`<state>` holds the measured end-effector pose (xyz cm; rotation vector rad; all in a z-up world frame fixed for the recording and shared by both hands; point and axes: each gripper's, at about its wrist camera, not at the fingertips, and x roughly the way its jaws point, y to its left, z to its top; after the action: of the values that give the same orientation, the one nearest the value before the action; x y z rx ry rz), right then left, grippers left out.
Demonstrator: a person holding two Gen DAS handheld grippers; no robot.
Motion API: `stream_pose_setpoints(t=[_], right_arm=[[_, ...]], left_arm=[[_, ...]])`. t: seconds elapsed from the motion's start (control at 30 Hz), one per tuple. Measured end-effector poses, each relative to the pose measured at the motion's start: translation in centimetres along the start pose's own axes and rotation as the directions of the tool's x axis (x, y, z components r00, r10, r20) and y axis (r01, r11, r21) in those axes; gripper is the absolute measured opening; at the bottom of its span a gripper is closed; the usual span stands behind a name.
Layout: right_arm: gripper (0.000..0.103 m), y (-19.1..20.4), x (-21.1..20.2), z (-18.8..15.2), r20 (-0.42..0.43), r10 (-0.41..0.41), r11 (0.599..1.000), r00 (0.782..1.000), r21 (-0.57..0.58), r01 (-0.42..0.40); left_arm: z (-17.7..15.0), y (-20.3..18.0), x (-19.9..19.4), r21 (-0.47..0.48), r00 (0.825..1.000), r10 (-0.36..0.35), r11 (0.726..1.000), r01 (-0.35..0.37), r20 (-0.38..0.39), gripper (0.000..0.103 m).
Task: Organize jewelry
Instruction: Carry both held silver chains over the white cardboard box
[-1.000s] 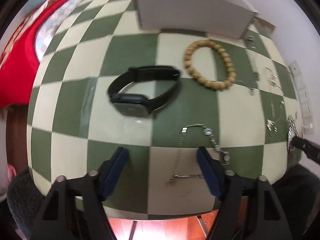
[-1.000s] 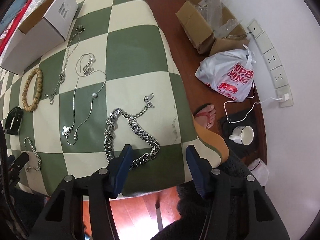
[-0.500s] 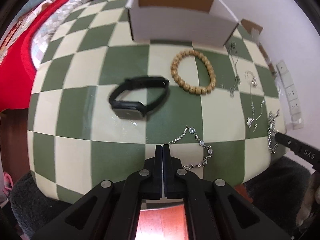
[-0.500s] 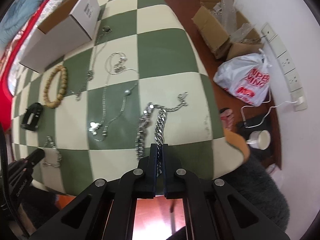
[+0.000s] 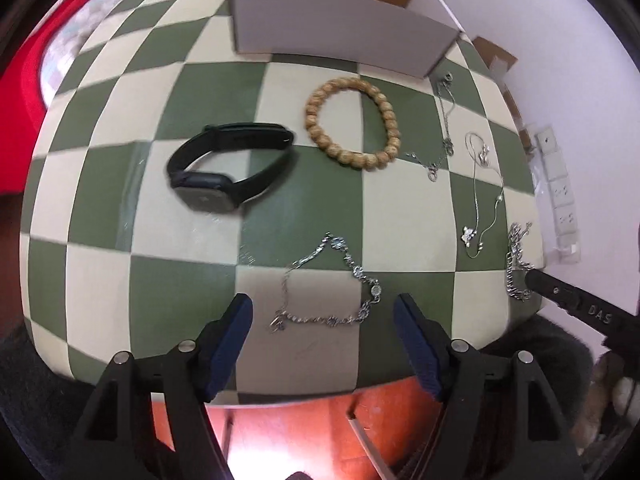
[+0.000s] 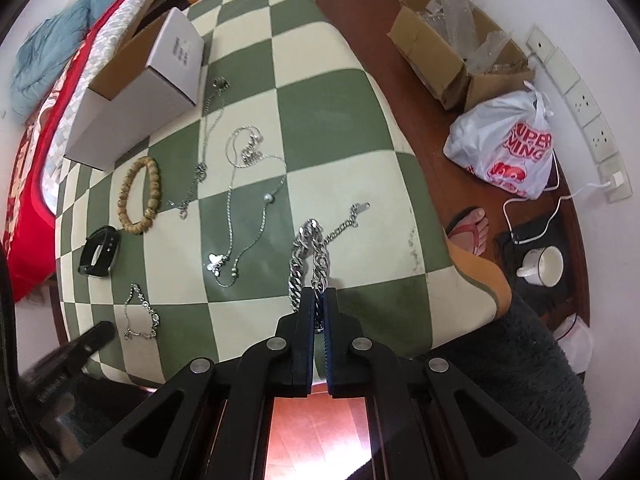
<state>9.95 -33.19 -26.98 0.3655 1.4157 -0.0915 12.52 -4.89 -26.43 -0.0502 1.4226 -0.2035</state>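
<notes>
On the green-and-cream checked table lie a thin silver bracelet [image 5: 328, 284], a black smartwatch [image 5: 228, 168], a wooden bead bracelet [image 5: 354, 118], two thin silver necklaces [image 5: 482, 196] and a heavy silver chain [image 6: 314, 256]. My left gripper [image 5: 322, 328] is open, its fingers on either side of the thin bracelet's near end. My right gripper [image 6: 319, 304] is shut on the near end of the heavy chain; the rest of the chain lies on the table. An open white box [image 5: 340, 28] stands at the back.
The table's front edge [image 5: 300, 392] is just under my left fingers; orange floor lies below. In the right wrist view, cardboard boxes [image 6: 452, 56], a plastic bag [image 6: 508, 148], a mug [image 6: 542, 266] and a sandalled foot [image 6: 470, 228] are on the floor to the right.
My left gripper was open, shut half a second ago, and is open again near the thin bracelet. My right gripper shut on the heavy chain and stays shut.
</notes>
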Motion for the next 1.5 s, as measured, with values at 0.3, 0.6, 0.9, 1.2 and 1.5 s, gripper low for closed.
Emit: stream_pose_setpoints(t=[0.3, 0.6, 0.9, 1.2, 1.5], right_arm=[[0.004, -0.8, 0.9, -0.2, -0.019, -0.006, 1.0, 1.0, 0.013, 0.007], [0.004, -0.7, 1.5, -0.2, -0.031, -0.025, 1.0, 0.999, -0.007, 0.025], [0.004, -0.4, 0.5, -0.9, 0.015, 0.026, 1.0, 1.0, 0.004, -0.026], [0.004, 0.4, -3.0, 0.1, 0.072, 0.114, 0.993, 0.991, 0.029, -0.116], [0.004, 2.9, -7.6, 1.1, 0.124, 0.109, 0.994, 0.986, -0.021, -0.108]], left_arm=[[-0.4, -3.0, 1.9, 0.131, 0.99, 0.137, 0.981, -0.142, 0.042, 0.072], [-0.4, -4.0, 1.5, 0.202, 0.995, 0.068, 0.976, -0.08, 0.067, 0.004], [-0.4, -0.7, -1.1, 0.092, 0.997, 0.019, 0.995, -0.025, 0.072, 0.003], [0.9, -0.1, -6.6, 0.058, 0.986, -0.021, 0.998, 0.012, 0.165, 0.003], [3.0, -1.0, -11.9, 0.034, 0.955, -0.132, 0.991, 0.127, 0.265, 0.003]])
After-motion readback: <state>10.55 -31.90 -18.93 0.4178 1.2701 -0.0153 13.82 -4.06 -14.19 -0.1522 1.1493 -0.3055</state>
